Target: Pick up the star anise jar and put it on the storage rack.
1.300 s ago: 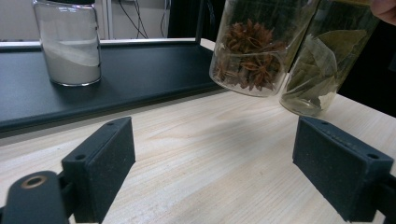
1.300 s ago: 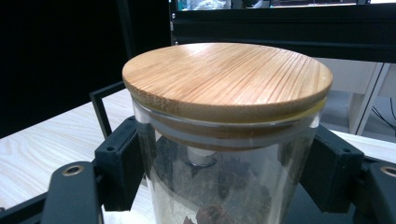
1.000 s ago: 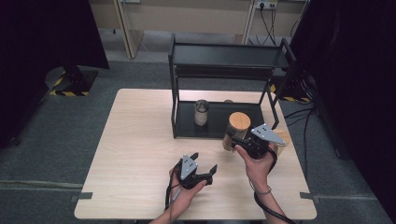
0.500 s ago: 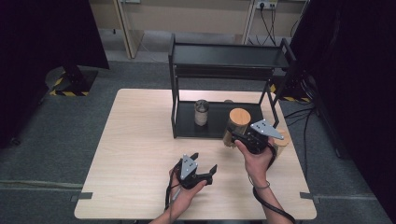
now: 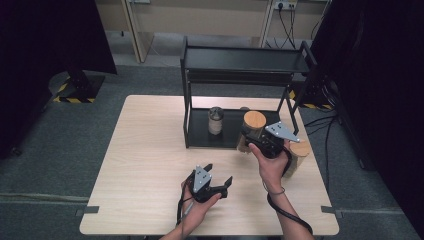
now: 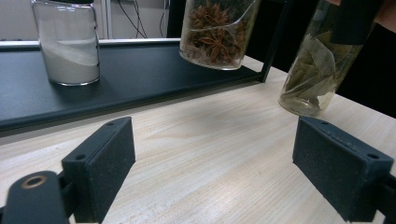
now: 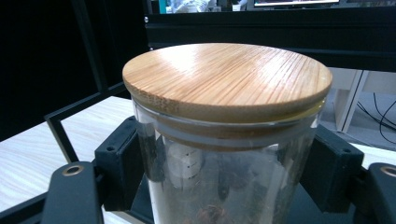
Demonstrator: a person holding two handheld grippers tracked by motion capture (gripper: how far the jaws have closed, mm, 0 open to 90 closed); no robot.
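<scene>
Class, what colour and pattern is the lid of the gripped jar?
Light brown bamboo lid with straight grain lines, best in the right gripper view.

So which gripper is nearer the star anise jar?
Right. The right gripper is clamped on the star anise jar at the rack's lower shelf; the left gripper sits open, well short of it.

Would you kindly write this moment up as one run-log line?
right tool: shut on star anise jar, tilted over rack's lower shelf | left tool: open, nothing held, low over table | white-powder jar: on shelf

Star-anise glass jar (image 7: 224, 154), wooden-lidded, tilted above the rack's lower shelf (image 5: 227, 136).
</scene>
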